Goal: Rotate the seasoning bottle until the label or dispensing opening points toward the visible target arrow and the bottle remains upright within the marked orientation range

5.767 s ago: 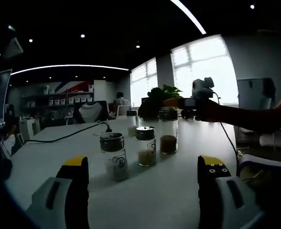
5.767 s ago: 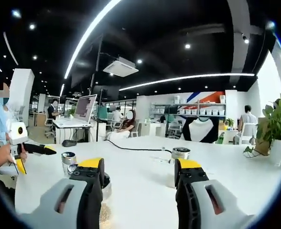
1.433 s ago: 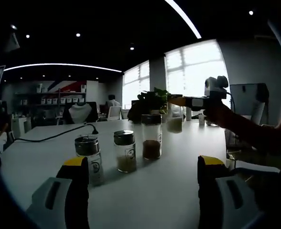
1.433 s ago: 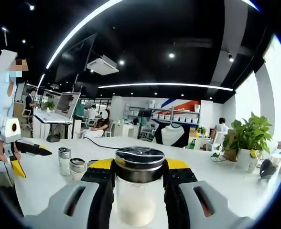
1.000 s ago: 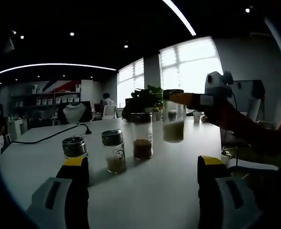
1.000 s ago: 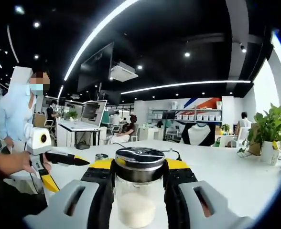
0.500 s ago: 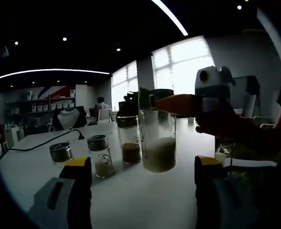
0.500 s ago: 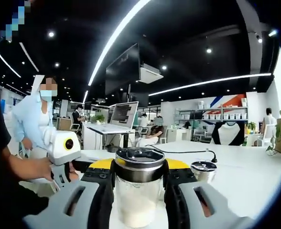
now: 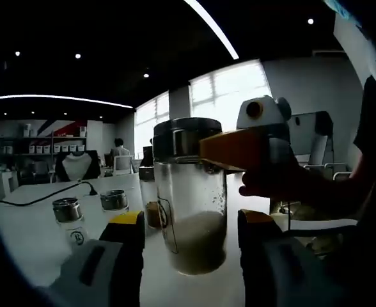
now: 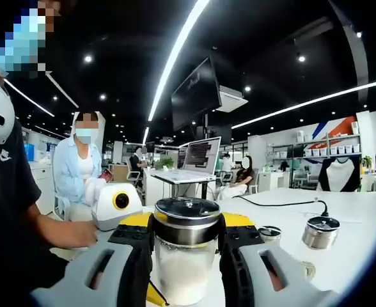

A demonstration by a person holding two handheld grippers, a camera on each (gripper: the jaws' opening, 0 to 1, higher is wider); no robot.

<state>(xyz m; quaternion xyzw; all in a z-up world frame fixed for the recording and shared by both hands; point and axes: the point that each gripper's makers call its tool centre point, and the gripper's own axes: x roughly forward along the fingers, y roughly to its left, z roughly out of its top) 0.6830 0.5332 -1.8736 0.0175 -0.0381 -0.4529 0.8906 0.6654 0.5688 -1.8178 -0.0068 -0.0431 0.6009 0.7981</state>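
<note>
- Right gripper view: the right gripper point(image 10: 187, 256) has its two yellow-tipped jaws closed against the sides of the seasoning bottle point(image 10: 187, 259), which stands upright between them, steel lid on top, pale grains in its lower part.
- Just left of those jaws, the left gripper point(image 10: 121, 211) reaches in with a person's hand point(image 10: 73, 233) around its handle.
- Right of the jaws, two small jars point(image 10: 320, 231) stand on the white table point(image 10: 354, 236), with a black cable point(image 10: 284, 204) running across it beyond them.
- Left gripper view: the left gripper's point(image 9: 191, 220) jaws stand apart on either side of the same bottle point(image 9: 191, 198); whether they touch the glass I cannot tell.
- From the right, the right gripper point(image 9: 242, 148) clamps the bottle just under its lid, a hand point(image 9: 284, 185) behind it, forearm level.
- Left of the jaws, two lidded jars point(image 9: 70, 220) sit on the table; a third, with brown contents, is partly hidden behind the bottle.
</note>
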